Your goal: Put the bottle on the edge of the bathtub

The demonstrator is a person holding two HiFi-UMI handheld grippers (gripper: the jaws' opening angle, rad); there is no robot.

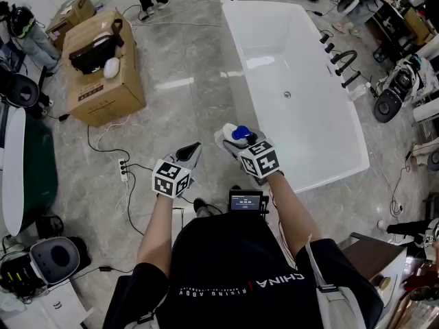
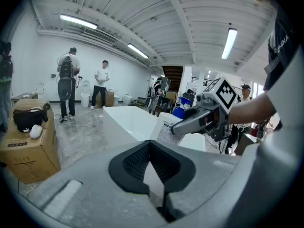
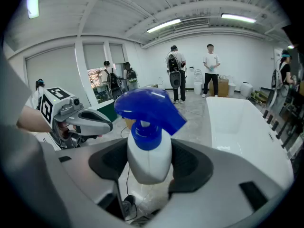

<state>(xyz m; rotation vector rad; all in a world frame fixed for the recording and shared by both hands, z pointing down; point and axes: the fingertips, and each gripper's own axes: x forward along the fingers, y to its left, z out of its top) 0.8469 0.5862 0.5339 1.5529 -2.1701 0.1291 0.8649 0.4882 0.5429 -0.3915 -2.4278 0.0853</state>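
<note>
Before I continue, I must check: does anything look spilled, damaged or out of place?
Nothing looks spilled or damaged. The right gripper holds the bottle near the bathtub. Only a power strip and loose cables lie on the floor.

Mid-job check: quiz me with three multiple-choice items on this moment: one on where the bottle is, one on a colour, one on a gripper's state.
1. Where is the bottle?
A) standing on the bathtub edge
B) between the right gripper jaws
C) on the cardboard box

2. What colour is its spray head?
A) red
B) green
C) blue

3. How does the right gripper stand?
A) shut on the bottle
B) open and empty
C) shut on nothing

Answers:
1 B: the right gripper view shows it between the pads, and the head view shows it held in the air, not on the bathtub.
2 C: the trigger head is plainly blue above a white body.
3 A: both pads press on the bottle's sides.
</note>
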